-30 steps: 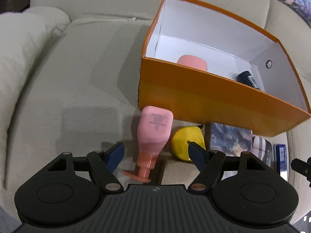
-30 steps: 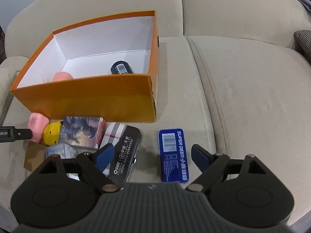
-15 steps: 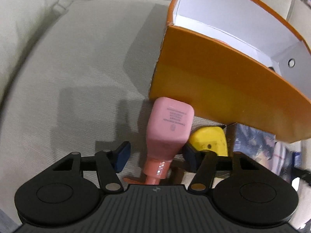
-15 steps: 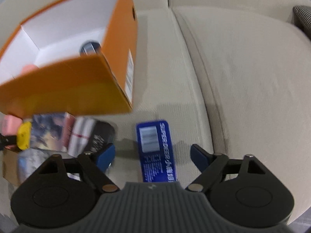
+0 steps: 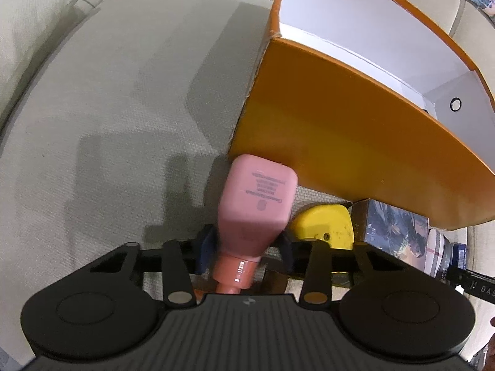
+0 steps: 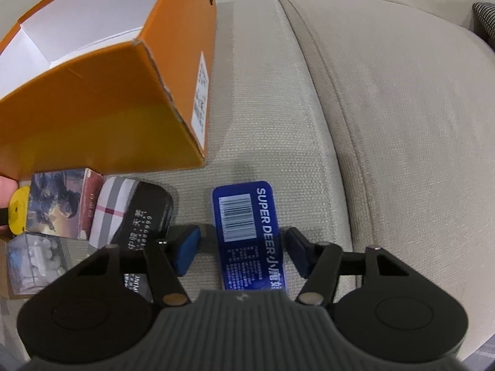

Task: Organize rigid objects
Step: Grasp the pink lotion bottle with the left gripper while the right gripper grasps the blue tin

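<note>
Beside the orange cardboard box [image 5: 355, 142] on the woven sofa, the left gripper [image 5: 247, 244] was closing on a smooth pink bottle [image 5: 256, 204], pads touching it; the right gripper [image 6: 241, 247] was closing around a flat blue pack [image 6: 247, 232], pads apart (several items remained outside).

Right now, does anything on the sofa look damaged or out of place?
Nothing looks spilled. The pink bottle lies on its side before the orange box, its cap toward the camera. The box's near corner edge looks frayed. The blue pack lies flat, alone on the cushion.
</note>
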Motion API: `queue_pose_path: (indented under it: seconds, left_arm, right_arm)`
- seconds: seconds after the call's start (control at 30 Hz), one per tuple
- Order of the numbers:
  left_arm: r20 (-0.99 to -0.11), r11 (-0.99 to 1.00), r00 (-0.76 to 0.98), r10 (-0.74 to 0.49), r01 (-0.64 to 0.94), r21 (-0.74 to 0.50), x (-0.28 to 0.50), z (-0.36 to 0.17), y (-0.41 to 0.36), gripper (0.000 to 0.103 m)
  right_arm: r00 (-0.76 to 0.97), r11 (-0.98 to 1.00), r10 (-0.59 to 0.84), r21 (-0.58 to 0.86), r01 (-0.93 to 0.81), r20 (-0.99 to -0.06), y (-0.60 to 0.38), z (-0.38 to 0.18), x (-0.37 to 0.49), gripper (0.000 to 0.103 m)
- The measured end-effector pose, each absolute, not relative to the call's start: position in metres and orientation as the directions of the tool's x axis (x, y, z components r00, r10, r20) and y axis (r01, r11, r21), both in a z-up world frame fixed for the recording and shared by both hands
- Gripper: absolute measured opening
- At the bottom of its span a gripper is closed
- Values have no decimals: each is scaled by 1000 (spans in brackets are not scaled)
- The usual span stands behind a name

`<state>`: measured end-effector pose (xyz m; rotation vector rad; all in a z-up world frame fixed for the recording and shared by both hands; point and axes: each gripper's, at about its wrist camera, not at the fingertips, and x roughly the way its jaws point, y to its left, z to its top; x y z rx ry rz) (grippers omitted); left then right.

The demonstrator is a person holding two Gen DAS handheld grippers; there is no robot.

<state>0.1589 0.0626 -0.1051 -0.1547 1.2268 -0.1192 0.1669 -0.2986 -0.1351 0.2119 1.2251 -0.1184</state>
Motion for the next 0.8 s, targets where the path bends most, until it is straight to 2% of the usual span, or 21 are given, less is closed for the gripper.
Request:
queue_pose_path:
  seconds: [0.03, 0.07, 0.5, 0.8]
  left_arm:
    - [-924, 980, 333, -188, 4, -198, 159, -105, 65, 45]
    - [-922, 979, 335, -194, 0, -206, 159, -104, 67, 45]
    - [-914, 971, 347, -209, -40, -237, 144, -90, 87, 44]
    - [-901, 966, 370, -227, -30, -256, 130, -72, 88, 42]
  right_arm:
    - [336, 974, 25, 99, 205, -941, -299, -134, 166, 50]
    - [340, 974, 29, 104, 203, -940, -299, -133, 165, 49]
    - [365, 966, 84, 165, 198, -927, -305, -117, 151, 48]
    - [389, 937, 126, 238, 256, -913, -324, -112, 140, 48]
